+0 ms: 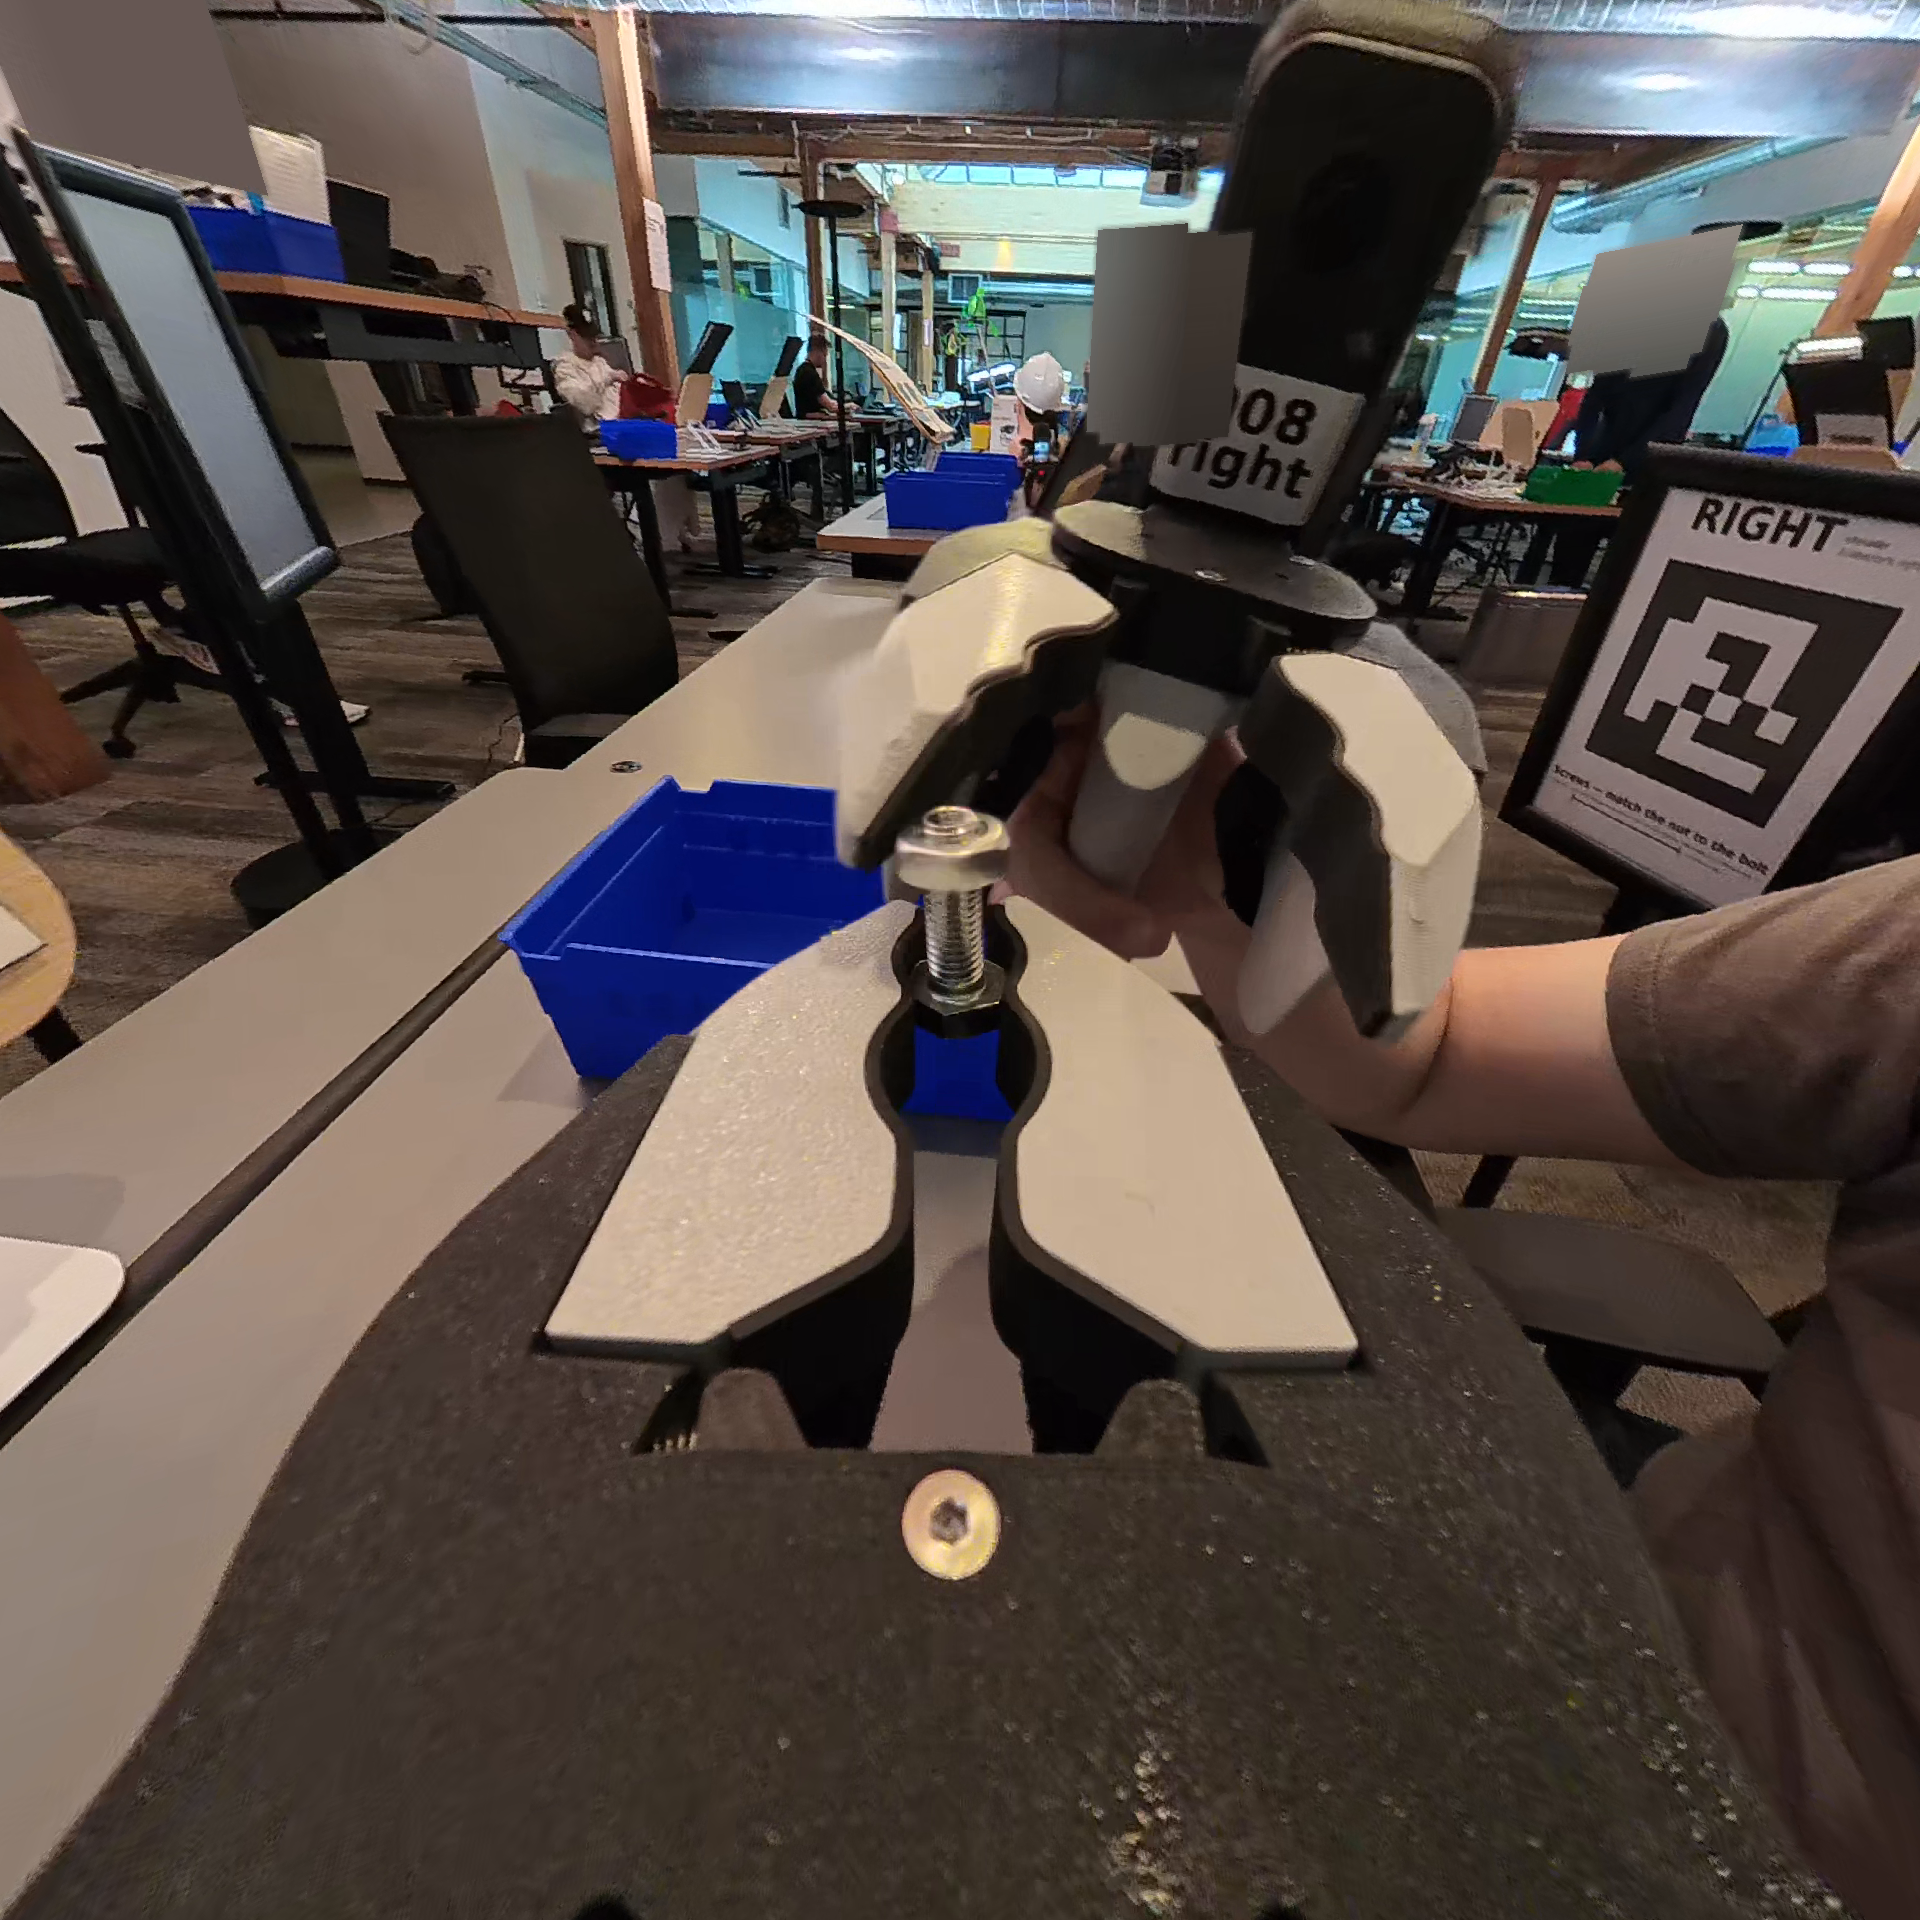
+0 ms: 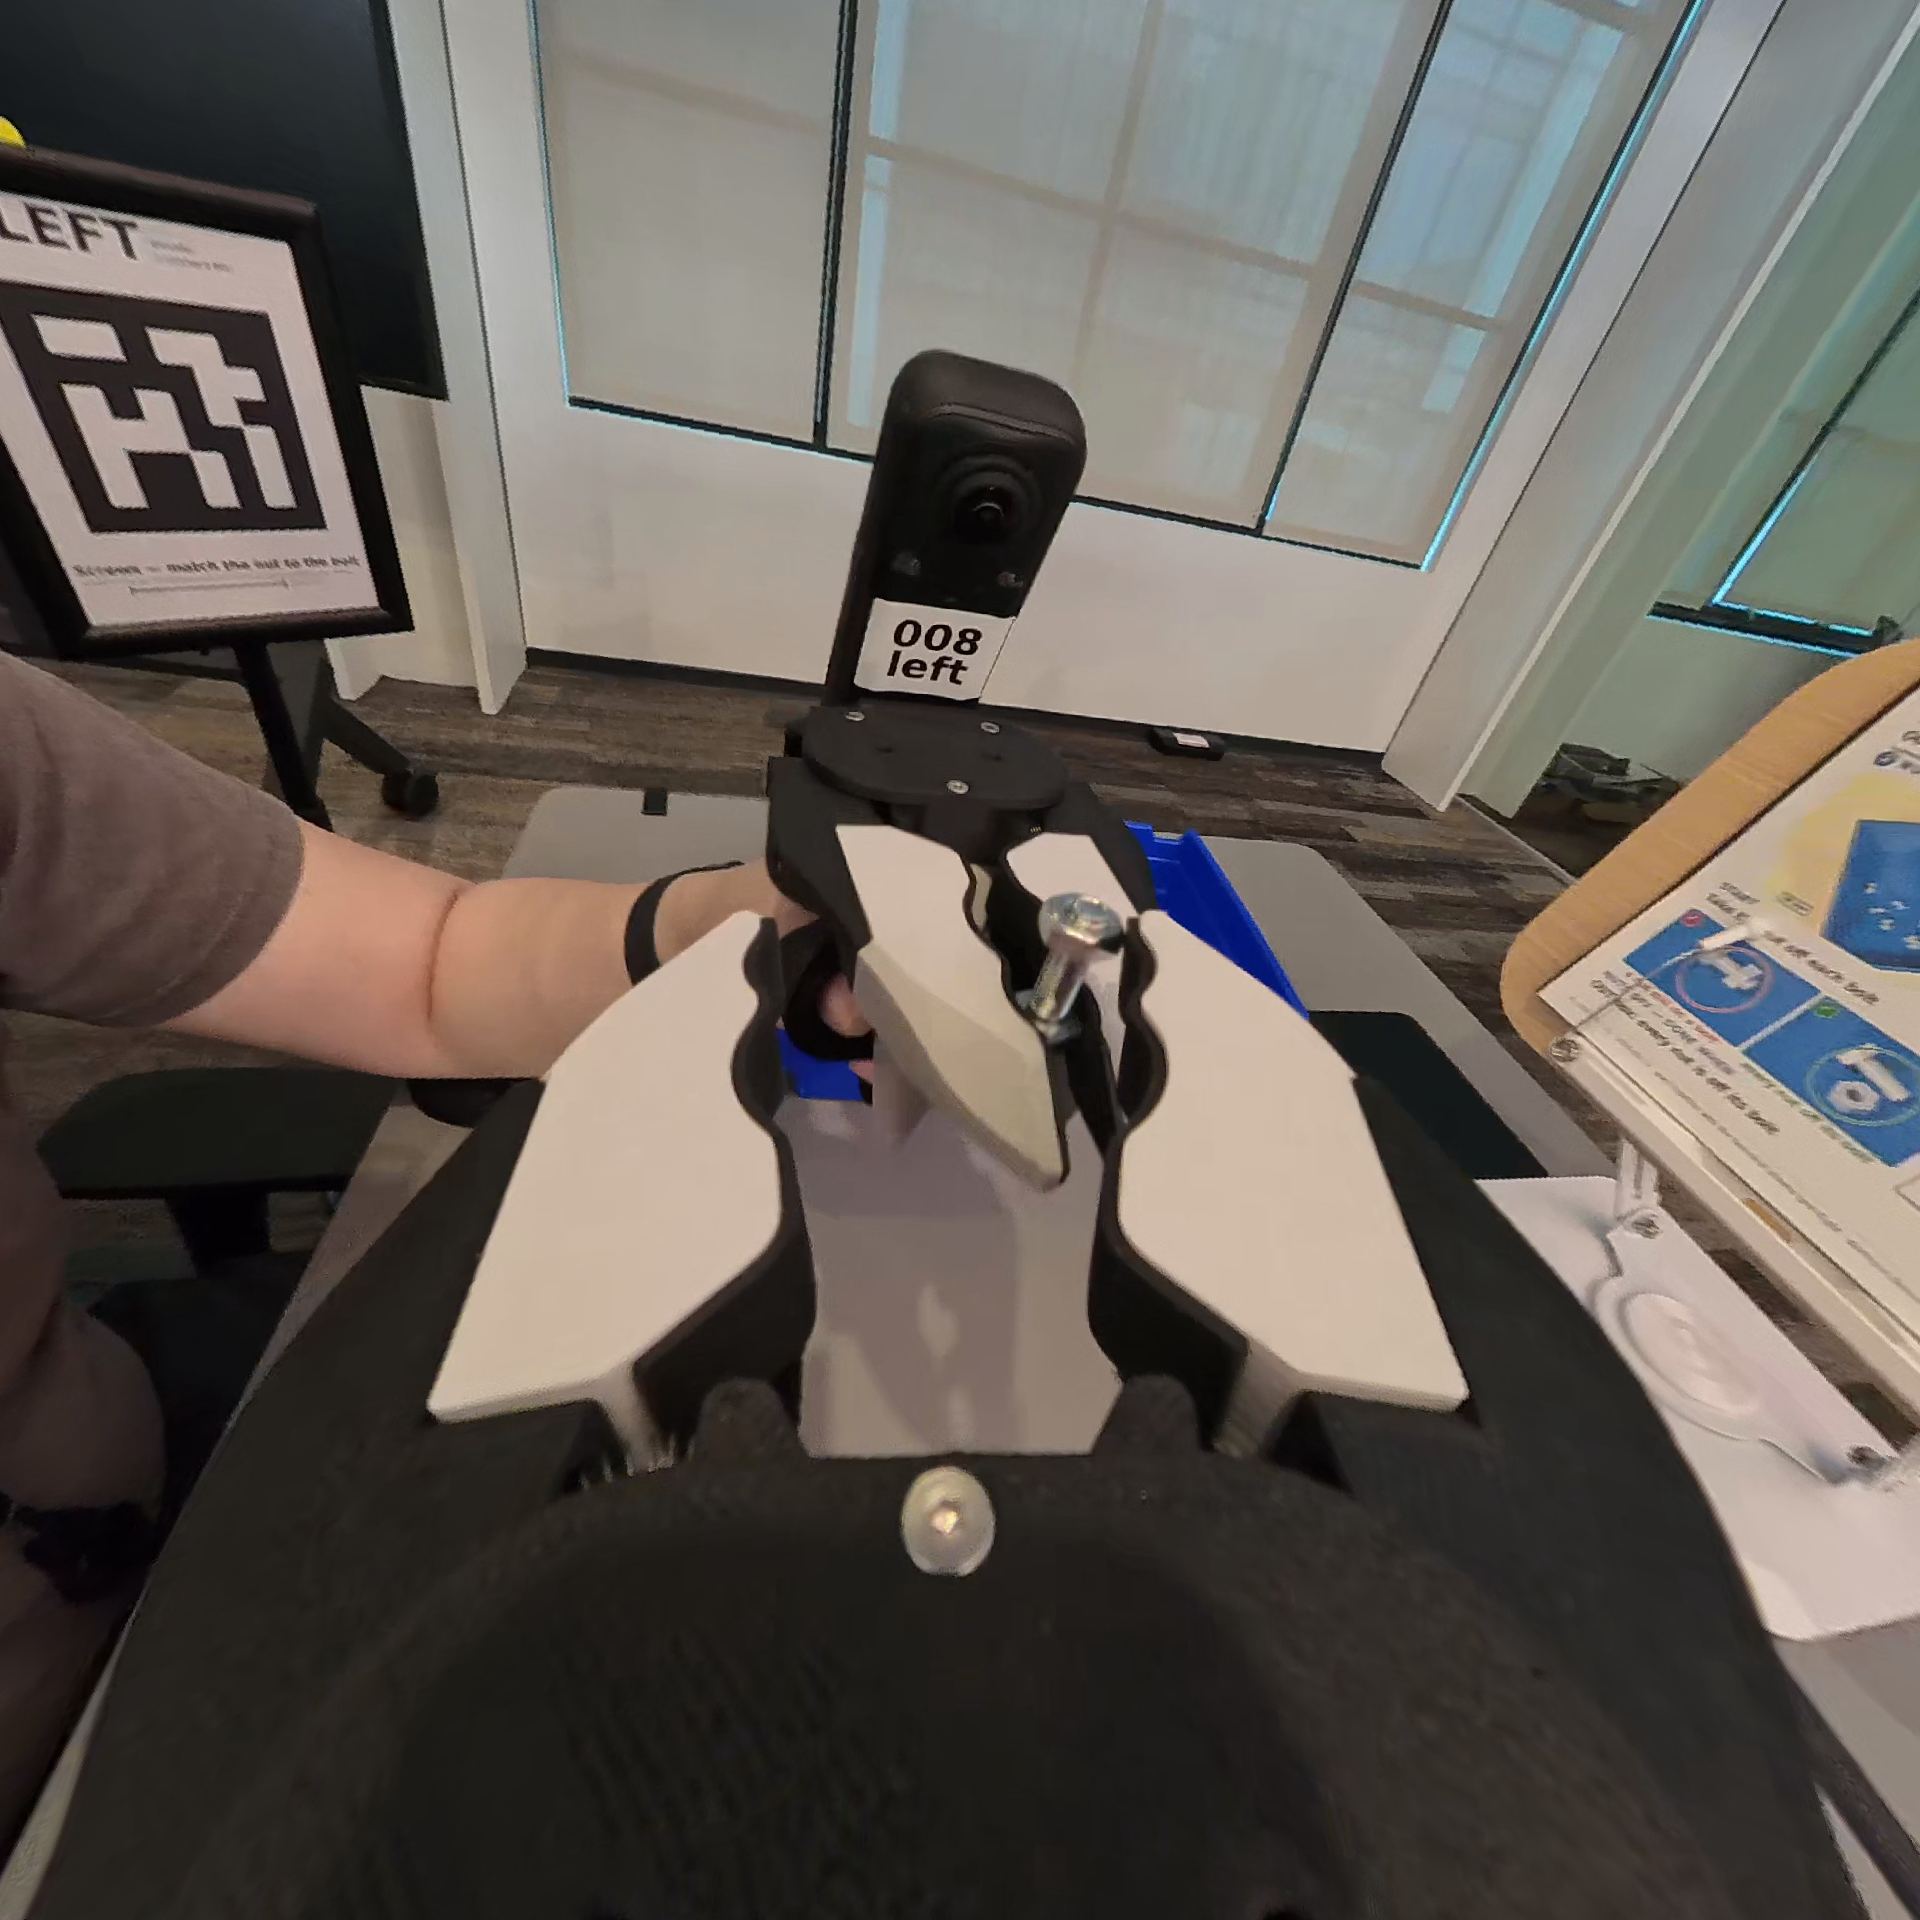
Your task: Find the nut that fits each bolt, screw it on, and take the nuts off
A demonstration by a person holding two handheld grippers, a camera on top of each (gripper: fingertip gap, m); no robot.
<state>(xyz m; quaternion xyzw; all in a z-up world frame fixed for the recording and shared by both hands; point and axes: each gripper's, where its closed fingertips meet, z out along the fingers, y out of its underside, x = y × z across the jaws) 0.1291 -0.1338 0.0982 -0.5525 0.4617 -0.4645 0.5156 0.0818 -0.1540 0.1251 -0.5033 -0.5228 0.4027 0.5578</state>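
A silver bolt (image 1: pixel 954 914) stands upright, head on top, with a hex nut (image 1: pixel 956 997) low on its thread. My left gripper (image 1: pixel 958 925) is shut on the bolt at the nut, which sits in the notch between its fingertips. My right gripper (image 1: pixel 1122 935) faces it, held by a hand, and is open and empty; one fingertip (image 1: pixel 873 831) is right beside the bolt head. In the right wrist view my right gripper (image 2: pixel 945 956) is wide open around the left gripper (image 2: pixel 1070 1091), with the bolt (image 2: pixel 1070 966) close to its right finger.
A blue bin (image 1: pixel 644 997) sits on the grey table (image 1: pixel 312 987) just beyond the grippers and also shows in the right wrist view (image 2: pixel 1216 914). Framed marker signs stand at each side (image 1: pixel 1725 686) (image 2: pixel 177 416). An instruction sheet (image 2: pixel 1766 987) lies to the right. The tips of one gripper are about 5 cm away from the tips of the other.
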